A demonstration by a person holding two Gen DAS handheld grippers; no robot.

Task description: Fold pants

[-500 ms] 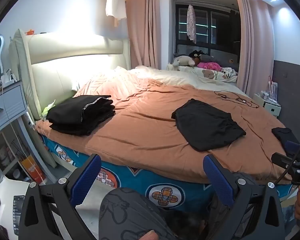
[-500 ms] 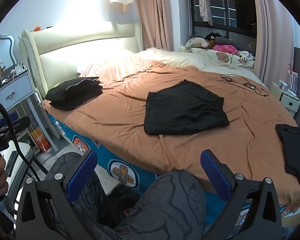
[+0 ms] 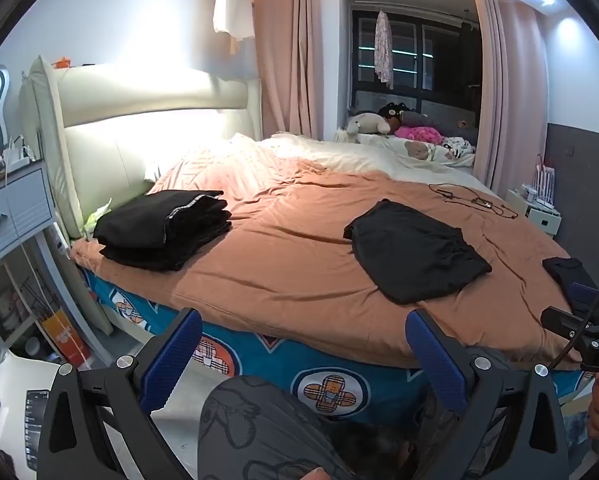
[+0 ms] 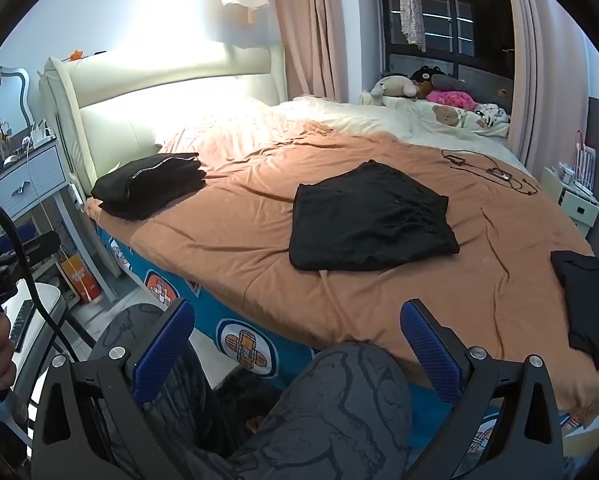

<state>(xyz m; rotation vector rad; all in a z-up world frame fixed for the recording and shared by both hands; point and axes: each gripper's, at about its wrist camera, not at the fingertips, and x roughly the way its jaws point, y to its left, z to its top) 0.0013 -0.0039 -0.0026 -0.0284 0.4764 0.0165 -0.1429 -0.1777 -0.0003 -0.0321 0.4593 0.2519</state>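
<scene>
- Almost nothing has moved since half a second ago: both views sit a touch lower and closer to the bed (image 4: 235,240), the clothes lie as before.
- Your left gripper (image 3: 303,364) stays wide, holding nothing, above your knee.
- Your right gripper (image 4: 297,354) is likewise spread wide and bare.
- The pants (image 4: 367,224) lie folded mid-bed, well apart from both grippers.
- A folded stack (image 3: 163,228) sits near the headboard.
- Another dark garment (image 4: 587,304) lies at the right edge, possibly more pants.
</scene>
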